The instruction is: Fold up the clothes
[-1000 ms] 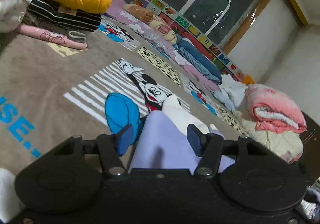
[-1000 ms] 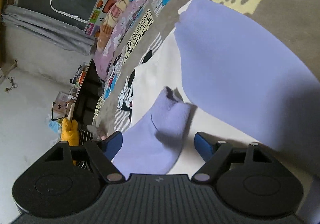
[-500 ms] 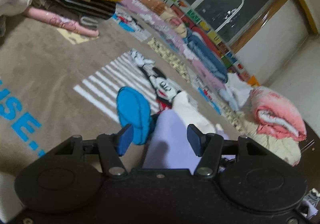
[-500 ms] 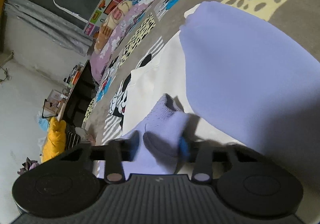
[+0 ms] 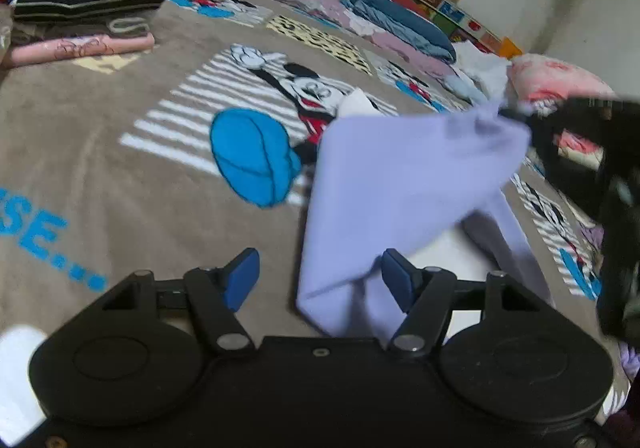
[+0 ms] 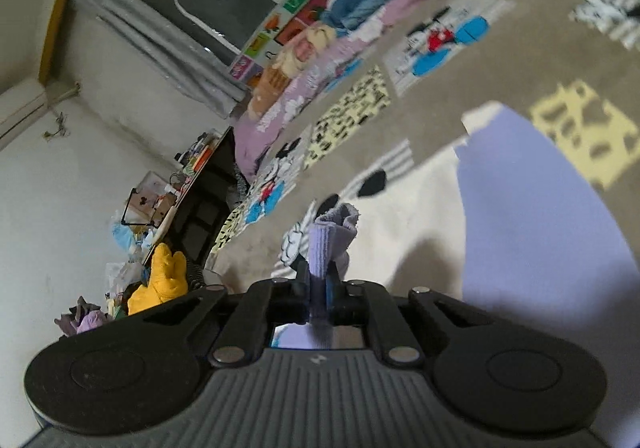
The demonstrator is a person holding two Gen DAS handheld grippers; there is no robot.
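Lavender garment (image 5: 404, 183) lies on the cartoon-print blanket (image 5: 120, 167), just right of the blue printed patch, with one sleeve lifted off it. Right gripper (image 6: 319, 284) has just clamped down on the ribbed cuff (image 6: 332, 236); jaws nearly together with fabric pinched between them. In the left wrist view that cuff end is pulled up and away to the right of the patch, blurred. Left gripper (image 5: 316, 280) has been widening; its jaws stand apart with the garment's near edge between them, pads not pressing as far as I can tell.

Risks, judged from here:
- Cuff pinch looks shallow, only the ribbing is caught. A fast pull could slip it out.
- Nothing anchors the body, so lifting the sleeve may drag the whole garment across the blanket and skew the fold.
- White inner layer (image 6: 412, 207) could bunch underneath.
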